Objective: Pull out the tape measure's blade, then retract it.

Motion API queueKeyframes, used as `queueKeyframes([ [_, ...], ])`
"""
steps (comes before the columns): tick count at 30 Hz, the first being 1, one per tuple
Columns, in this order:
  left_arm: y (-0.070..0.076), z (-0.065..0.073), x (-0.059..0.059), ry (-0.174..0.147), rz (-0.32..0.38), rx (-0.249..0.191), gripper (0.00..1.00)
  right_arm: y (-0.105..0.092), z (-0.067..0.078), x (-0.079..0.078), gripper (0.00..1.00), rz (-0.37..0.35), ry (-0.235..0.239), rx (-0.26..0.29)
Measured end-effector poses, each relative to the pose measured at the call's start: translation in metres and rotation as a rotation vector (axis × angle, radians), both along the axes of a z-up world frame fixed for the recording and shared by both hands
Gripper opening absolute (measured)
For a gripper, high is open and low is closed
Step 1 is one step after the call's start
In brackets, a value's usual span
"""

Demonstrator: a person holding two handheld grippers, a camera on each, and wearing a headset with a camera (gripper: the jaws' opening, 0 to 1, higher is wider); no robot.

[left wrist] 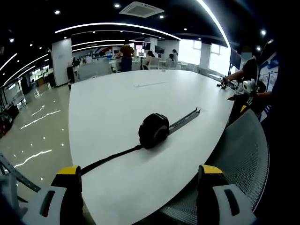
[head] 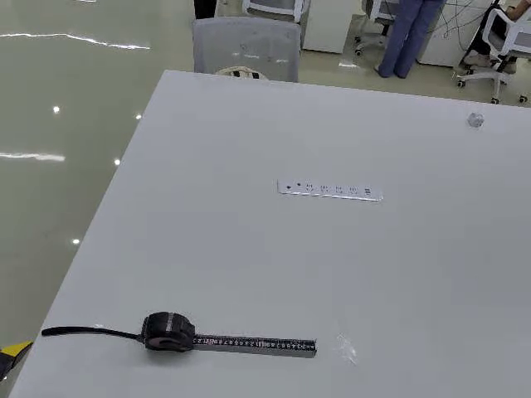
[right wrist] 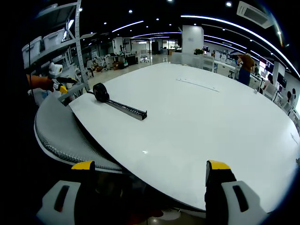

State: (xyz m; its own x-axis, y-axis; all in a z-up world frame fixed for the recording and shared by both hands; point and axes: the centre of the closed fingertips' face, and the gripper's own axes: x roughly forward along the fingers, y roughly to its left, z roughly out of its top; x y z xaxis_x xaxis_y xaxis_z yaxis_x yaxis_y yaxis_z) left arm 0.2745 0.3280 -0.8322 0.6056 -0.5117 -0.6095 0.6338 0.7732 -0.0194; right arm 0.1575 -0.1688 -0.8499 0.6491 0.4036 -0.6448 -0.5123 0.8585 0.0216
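Tape measure [head: 168, 331] by the worktop's [head: 332, 265] near-left corner, blade [head: 253, 343] out; my left gripper [left wrist: 140, 171] and right gripper [right wrist: 152, 166] gape empty. I reckon retracting needs a grasp first.

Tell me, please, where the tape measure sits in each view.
Head view: tape measure low left, blade out rightward.
Left gripper view: tape measure at centre.
Right gripper view: tape measure upper left.
Shared landmark: white socket strip beyond it.

Open-plan office, probably: white worktable [head: 332, 274], office chair [head: 246, 48], ceiling strip lights [left wrist: 117, 24], shelving [right wrist: 55, 33].
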Motion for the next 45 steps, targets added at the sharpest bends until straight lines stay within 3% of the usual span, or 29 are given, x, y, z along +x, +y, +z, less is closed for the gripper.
queueKeyframes([
  [9,-0.018,0.008,0.006,-0.004,-0.001,-0.036,1.00,0.000,0.006,0.013,0.99,0.054,0.007,-0.023],
  [15,-0.029,0.005,0.009,0.018,-0.005,-0.001,1.00,0.000,0.012,0.025,0.98,0.129,-0.004,-0.059],
  [18,-0.038,0.012,0.014,0.021,0.019,-0.058,1.00,0.000,0.010,0.029,0.98,0.163,0.020,-0.085],
  [19,-0.041,0.013,0.013,0.022,0.011,-0.063,1.00,0.001,0.009,0.030,0.98,0.186,0.023,-0.093],
  [22,-0.054,0.016,0.015,0.019,-0.005,-0.059,1.00,0.001,-0.002,0.027,0.98,0.282,0.097,-0.169],
  [23,-0.057,0.017,0.016,0.019,-0.007,-0.060,1.00,0.003,-0.003,0.029,0.98,0.306,0.095,-0.177],
  [27,-0.067,0.018,0.024,0.013,-0.004,-0.069,1.00,0.008,-0.002,0.038,0.98,0.338,0.128,-0.167],
  [30,-0.074,0.017,0.023,0.011,-0.009,-0.060,1.00,0.012,0.002,0.044,0.98,0.372,0.124,-0.178],
  [38,-0.083,0.010,0.029,0.042,0.048,-0.096,1.00,0.025,0.006,0.057,0.96,0.470,0.207,-0.188],
  [42,-0.090,0.006,0.029,0.041,0.066,-0.094,0.99,0.032,0.010,0.067,0.96,0.514,0.209,-0.210],
  [45,-0.098,0.006,0.032,0.040,0.097,-0.127,0.99,0.039,0.015,0.081,0.96,0.551,0.201,-0.235],
])
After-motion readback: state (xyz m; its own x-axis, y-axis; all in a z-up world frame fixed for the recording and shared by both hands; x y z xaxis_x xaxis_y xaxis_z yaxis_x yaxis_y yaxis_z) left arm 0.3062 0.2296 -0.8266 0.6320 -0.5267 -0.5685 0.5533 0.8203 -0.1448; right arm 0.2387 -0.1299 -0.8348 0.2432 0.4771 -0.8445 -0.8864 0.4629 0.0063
